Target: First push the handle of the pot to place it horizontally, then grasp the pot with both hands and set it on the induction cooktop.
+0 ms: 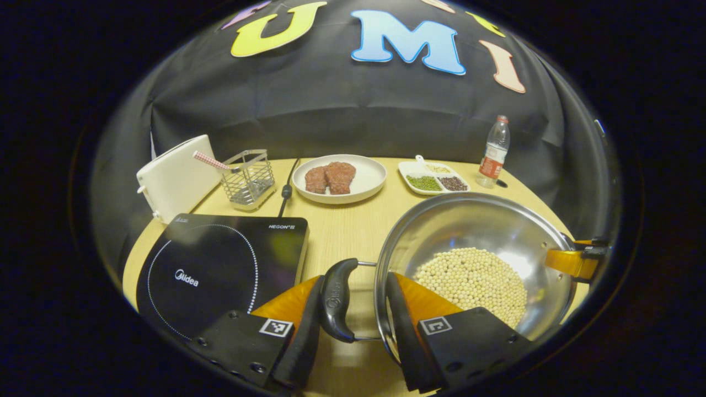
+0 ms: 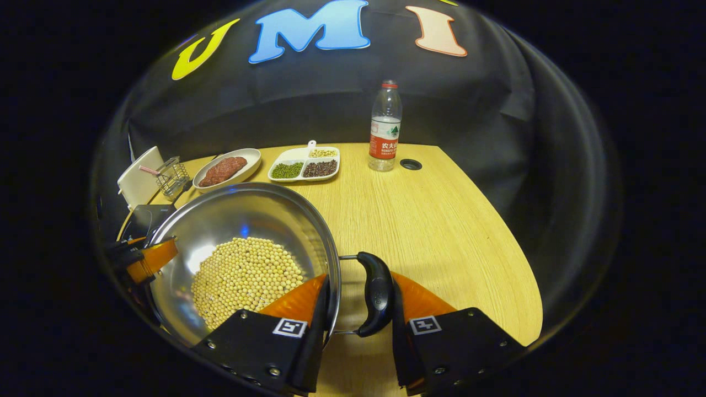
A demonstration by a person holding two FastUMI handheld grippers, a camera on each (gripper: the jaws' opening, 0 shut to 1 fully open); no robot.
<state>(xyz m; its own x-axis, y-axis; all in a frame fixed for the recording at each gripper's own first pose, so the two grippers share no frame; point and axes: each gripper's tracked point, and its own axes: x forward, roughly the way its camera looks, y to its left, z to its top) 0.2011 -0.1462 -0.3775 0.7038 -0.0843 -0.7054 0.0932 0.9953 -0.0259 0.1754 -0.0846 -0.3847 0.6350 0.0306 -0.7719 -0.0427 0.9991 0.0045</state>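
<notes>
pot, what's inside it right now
A heap of pale round beans lies on the bottom of the pot, toward the near side; the rest of the inside is bare shiny metal. The bottom under the heap is covered.

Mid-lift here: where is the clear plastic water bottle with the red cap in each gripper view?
Left gripper view: clear plastic water bottle with the red cap, upper right, at the table's far edge, right of the white divided tray of beans.
Right gripper view: upper centre, again right of that tray.
Shared landmark: the tray.
</notes>
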